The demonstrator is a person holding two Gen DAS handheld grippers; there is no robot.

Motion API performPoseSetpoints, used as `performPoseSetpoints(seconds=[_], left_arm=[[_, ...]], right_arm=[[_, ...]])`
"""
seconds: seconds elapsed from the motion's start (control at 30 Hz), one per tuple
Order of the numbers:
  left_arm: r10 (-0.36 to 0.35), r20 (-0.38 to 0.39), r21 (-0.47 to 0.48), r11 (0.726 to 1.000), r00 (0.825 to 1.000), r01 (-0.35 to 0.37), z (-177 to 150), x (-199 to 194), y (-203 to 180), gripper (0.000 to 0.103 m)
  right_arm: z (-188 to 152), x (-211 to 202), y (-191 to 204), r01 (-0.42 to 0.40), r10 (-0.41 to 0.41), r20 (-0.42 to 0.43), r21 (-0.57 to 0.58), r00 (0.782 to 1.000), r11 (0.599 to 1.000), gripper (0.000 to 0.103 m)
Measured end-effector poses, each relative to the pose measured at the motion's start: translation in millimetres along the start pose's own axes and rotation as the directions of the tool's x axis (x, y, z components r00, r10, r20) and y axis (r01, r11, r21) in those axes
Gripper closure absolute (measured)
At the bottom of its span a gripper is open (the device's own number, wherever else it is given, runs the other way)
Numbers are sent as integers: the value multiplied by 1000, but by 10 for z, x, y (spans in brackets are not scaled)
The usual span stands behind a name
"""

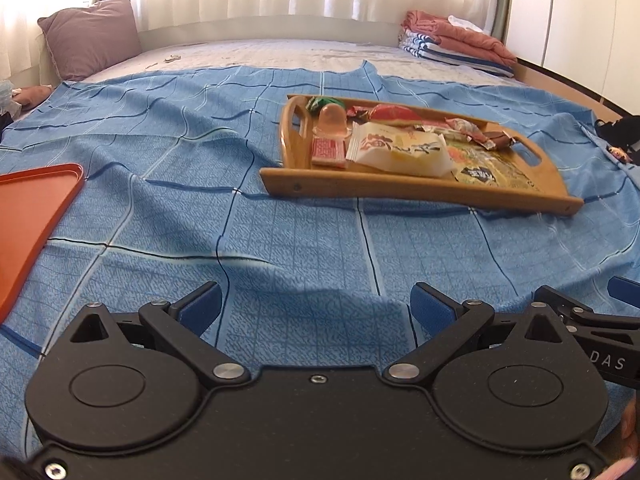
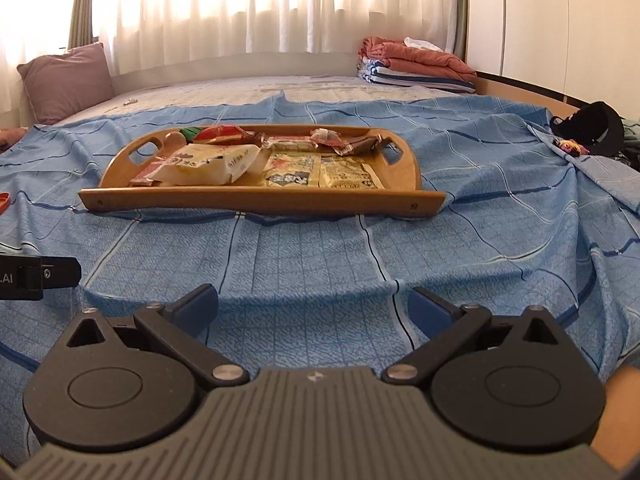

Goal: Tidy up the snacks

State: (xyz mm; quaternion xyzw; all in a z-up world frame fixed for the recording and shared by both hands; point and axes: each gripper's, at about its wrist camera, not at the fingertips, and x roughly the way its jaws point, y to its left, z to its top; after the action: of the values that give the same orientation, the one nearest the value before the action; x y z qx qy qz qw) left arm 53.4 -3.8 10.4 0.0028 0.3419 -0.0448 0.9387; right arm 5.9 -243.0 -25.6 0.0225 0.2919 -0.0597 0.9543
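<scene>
Snacks piled on wooden tray [image 2: 248, 200]; stage unclear.
Both my tongs [image 1: 316, 304] [image 2: 312, 304] spread, empty, short of tray; orange tray [image 1: 28, 216] left of it.

Daylight glowing through sheer white curtains [image 2: 256, 4] along back wall. Bed [image 1: 280, 50] filling room, blue checked sheet [image 2: 320, 260] lying wrinkled over it. Mauve pillow [image 1: 90, 36] leaning at far left; folded blankets [image 2: 416, 66] sitting stacked at far right. Pale wall, possibly wardrobe doors [image 2: 560, 20], standing right.
</scene>
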Motion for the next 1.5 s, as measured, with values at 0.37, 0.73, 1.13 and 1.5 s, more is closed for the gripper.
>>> performPoseSetpoints(seconds=[0.37,0.73,1.13,1.5], left_arm=[[2,-18,54,999,1000,-1,-99,172,-129,0],[-5,-2,73,997,1000,5,-141,178,-125,0],[-5,-25,74,997,1000,7,-100,202,-123,0],[-6,-19,68,998,1000,8,-115,193,-116,0]], right_arm=[[-139,84,47,34,-33,23,-47,999,998,0],[-191,69,94,58,-55,48,-61,997,996,0],[-172,79,93,57,-56,28,-58,998,997,0],[-148,101,96,57,-56,16,-64,998,996,0]])
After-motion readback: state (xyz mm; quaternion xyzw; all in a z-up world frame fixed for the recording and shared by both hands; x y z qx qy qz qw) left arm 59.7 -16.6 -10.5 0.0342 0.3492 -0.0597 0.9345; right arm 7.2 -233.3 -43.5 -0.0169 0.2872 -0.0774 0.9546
